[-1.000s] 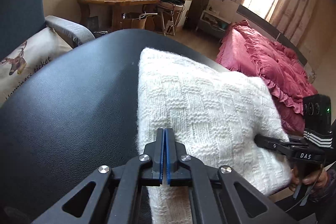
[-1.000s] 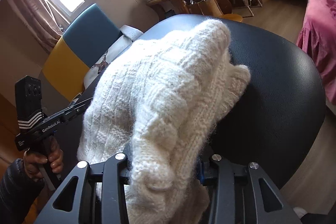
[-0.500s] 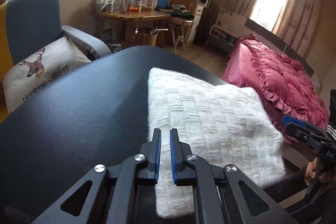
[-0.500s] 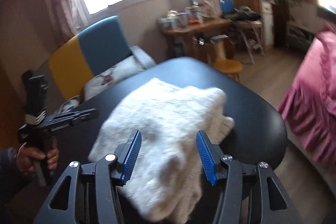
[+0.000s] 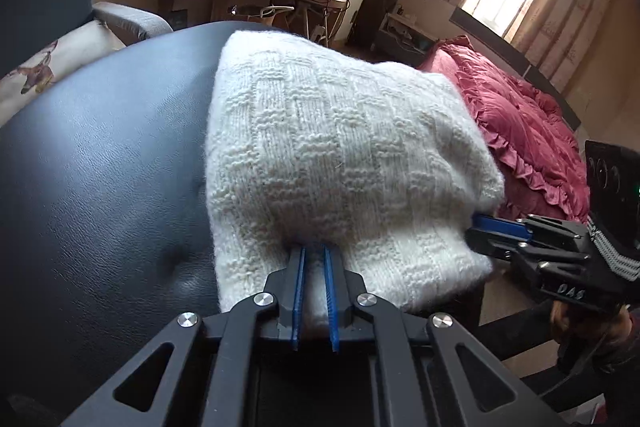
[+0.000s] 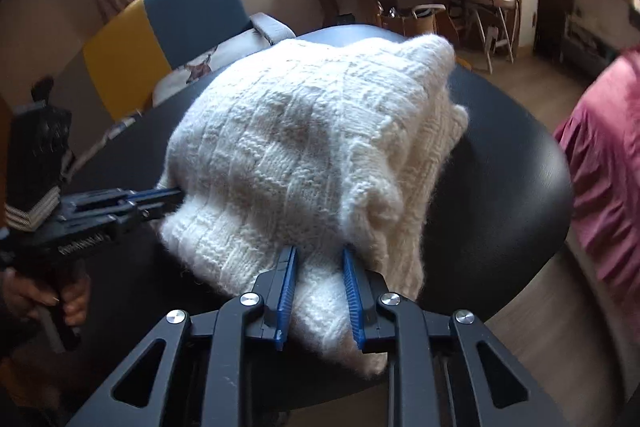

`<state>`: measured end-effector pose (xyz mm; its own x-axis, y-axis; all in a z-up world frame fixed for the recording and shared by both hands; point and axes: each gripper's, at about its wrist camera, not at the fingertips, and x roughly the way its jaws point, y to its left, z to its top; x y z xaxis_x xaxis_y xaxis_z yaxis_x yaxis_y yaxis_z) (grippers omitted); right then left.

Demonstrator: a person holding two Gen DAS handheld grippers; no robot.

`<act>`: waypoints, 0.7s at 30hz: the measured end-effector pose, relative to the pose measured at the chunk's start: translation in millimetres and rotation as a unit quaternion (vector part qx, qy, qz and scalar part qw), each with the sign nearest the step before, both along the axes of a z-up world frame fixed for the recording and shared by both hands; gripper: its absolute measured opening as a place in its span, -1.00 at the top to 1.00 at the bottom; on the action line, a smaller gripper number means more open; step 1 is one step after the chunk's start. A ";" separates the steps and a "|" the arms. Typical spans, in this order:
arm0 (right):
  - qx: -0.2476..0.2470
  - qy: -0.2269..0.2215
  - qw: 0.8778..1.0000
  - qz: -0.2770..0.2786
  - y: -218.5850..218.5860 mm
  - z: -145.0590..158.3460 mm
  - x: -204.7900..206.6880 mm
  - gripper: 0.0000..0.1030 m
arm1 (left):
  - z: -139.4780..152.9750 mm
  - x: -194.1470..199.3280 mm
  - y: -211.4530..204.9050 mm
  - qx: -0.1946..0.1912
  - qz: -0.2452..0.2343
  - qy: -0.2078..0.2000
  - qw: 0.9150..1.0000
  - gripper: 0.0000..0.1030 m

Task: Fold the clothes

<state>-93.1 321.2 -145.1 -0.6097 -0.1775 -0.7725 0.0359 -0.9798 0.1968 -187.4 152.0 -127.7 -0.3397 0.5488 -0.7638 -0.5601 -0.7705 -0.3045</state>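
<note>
Garment: white knit sweater (image 5: 340, 163), folded into a thick bundle, lying on the black padded surface (image 5: 100, 187), its near edge hanging toward the person

Left hand-held gripper (image 5: 314, 291): blue pads clenched narrow on a pinch of the sweater's near hem

Right hand-held gripper (image 6: 318, 297): jaws closing, a thicker wad of knit between them; pads look to be pressing the wool already, though the fuzzy pile hides the contact line

Key relation: sweater lies straight ahead of and below both grippers, which tilt down at it; its long axis runs away from the person, toward the far rim of the surface

Spacing: both grippers sit on the same near edge, left at the left corner, right at the right corner; neither is clearly nearer

Judgement: next fold probably carries this near edge forward along the long axis

Risk: thick right-side wad may slip out

Background: pink bed (image 5: 532, 131) beside the surface
</note>
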 end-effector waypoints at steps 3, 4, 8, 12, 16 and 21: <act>-0.013 -0.001 1.000 -0.003 4.5 4.0 -1.3 0.54 | 6.0 1.4 -2.7 0.000 0.004 0.005 1.000 0.84; -0.018 0.003 1.000 -0.005 4.6 8.0 0.6 0.50 | 10.4 2.1 -4.6 0.000 0.007 0.009 1.000 0.83; -0.003 0.041 0.999 -0.012 -7.5 37.7 7.1 0.14 | 42.6 10.7 -13.9 -0.011 0.037 0.064 0.997 0.54; 0.032 0.104 0.993 -0.037 -31.5 71.0 13.7 -0.57 | 76.6 18.3 -21.8 -0.018 0.085 0.109 0.990 0.17; 0.096 0.120 0.986 -0.057 -56.9 84.0 5.3 -0.58 | 97.8 19.3 -19.1 -0.051 0.130 0.127 0.982 0.14; 0.097 0.111 0.986 -0.081 -61.5 87.7 -0.6 -0.58 | 118.5 29.3 -14.8 -0.098 0.177 0.163 0.966 0.03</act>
